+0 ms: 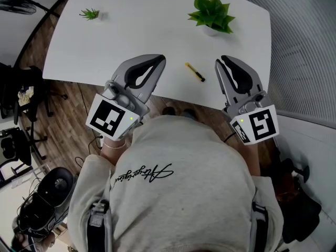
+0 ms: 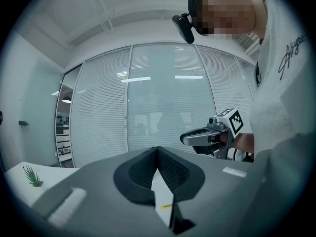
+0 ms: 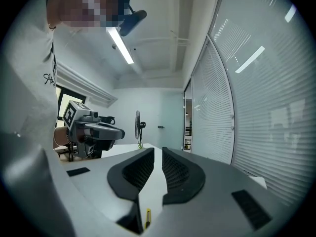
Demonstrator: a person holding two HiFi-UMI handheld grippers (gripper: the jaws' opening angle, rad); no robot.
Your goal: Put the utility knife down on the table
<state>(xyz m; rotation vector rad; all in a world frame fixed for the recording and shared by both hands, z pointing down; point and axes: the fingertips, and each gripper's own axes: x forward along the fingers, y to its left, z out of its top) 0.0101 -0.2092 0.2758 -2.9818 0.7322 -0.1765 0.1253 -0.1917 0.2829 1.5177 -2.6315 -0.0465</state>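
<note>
1. The utility knife (image 1: 195,72) lies flat on the white worktop (image 1: 142,30) near its front edge, between the two grippers and touching neither. It is too small in the head view to tell whether the blade is out.
2. In each gripper view only a yellow sliver of the knife shows, low down behind the jaws' base.
3. The hands are mostly hidden under the gripper bodies and marker cubes; the person's sweatshirt (image 1: 184,177) covers the arms.
4. The left gripper (image 1: 159,61) is held level over the worktop's front edge, pointing across it. Its jaws are closed tip to tip with nothing between them.
5. The right gripper (image 1: 222,63) is also level, just right of the knife. Its jaws stand a narrow gap apart and are empty.
6. A potted plant (image 1: 212,14) stands at the far right of the worktop, and a smaller plant (image 1: 90,14) at the far left.
</note>
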